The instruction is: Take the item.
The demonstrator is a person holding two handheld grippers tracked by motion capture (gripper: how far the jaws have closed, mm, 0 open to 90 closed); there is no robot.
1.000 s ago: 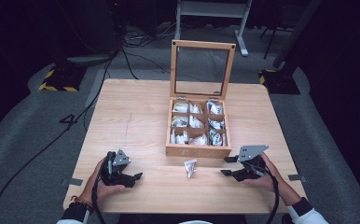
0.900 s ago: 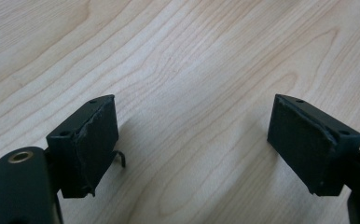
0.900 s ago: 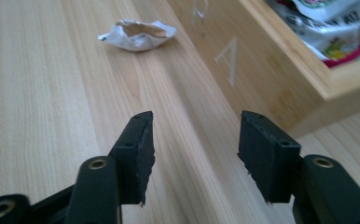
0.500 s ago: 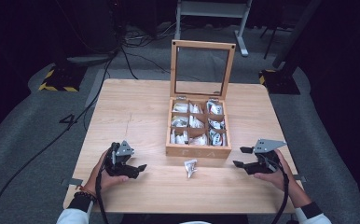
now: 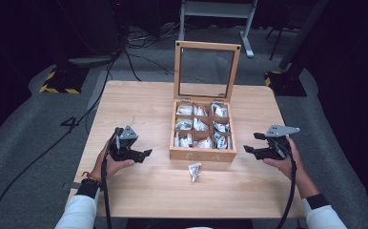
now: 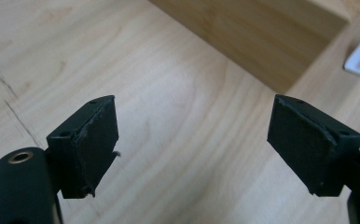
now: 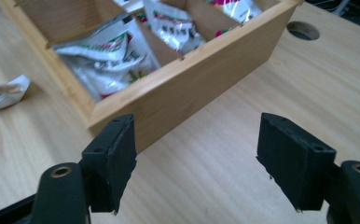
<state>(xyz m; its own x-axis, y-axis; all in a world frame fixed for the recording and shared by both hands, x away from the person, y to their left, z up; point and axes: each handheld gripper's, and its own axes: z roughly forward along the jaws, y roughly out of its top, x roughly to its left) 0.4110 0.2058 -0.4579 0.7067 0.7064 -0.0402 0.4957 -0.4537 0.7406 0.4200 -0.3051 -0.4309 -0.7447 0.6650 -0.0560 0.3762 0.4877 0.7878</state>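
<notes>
On the worktop [image 5: 139, 114], the left tongs [image 5: 146, 153] gape wide, holding nothing. One loose packet [image 5: 194, 171] lies just before one open wooden box [image 5: 202, 155] of six packet-filled compartments. The right tongs [image 5: 247, 144], jaws just opening further, hold nothing.

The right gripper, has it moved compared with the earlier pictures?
Yes. The right gripper has moved rightward, away from the wooden box and packet, toward the table's right edge; its empty jaws have just been opening.
</notes>
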